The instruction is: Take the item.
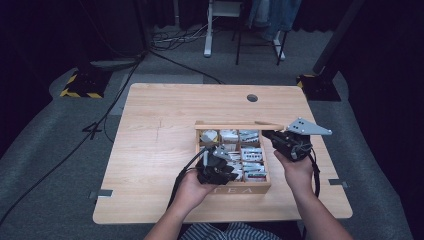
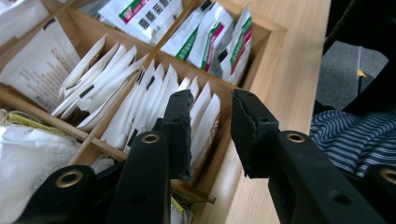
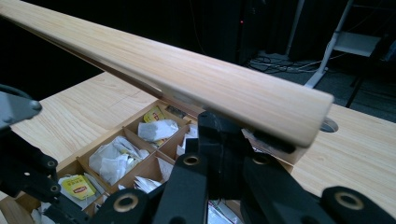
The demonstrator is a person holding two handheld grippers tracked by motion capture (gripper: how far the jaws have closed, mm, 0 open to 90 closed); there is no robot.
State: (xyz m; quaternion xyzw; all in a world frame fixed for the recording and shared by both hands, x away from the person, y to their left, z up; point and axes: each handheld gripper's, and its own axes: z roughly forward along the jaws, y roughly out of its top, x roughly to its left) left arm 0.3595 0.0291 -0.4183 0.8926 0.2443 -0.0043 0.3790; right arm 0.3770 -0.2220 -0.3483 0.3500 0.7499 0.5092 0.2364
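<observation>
A wooden tea box (image 1: 240, 190) marked TEA stands on the near half of the table, its compartments full of sachets. Its lid (image 1: 235, 126) is raised, seen edge-on along the box's far side. My right gripper (image 1: 270, 135) is shut on the lid's right end; in the right gripper view the jaws meet just under the lid (image 3: 187, 74). My left gripper (image 1: 220, 160) hovers over the box's near left compartments, open. One of its jaws dips among white sachets (image 2: 140, 88) and the other stands over the box wall (image 2: 266, 60). Green and red printed sachets (image 2: 210, 37) fill the neighbouring compartment.
The light wooden table (image 1: 150, 150) has a round cable hole (image 1: 252, 98) near its far edge. A black cable (image 1: 100, 125) trails off the left side. Yellow tea bags (image 3: 79, 184) and white pouches (image 3: 114, 158) lie in other compartments. Stand bases sit on the floor beyond.
</observation>
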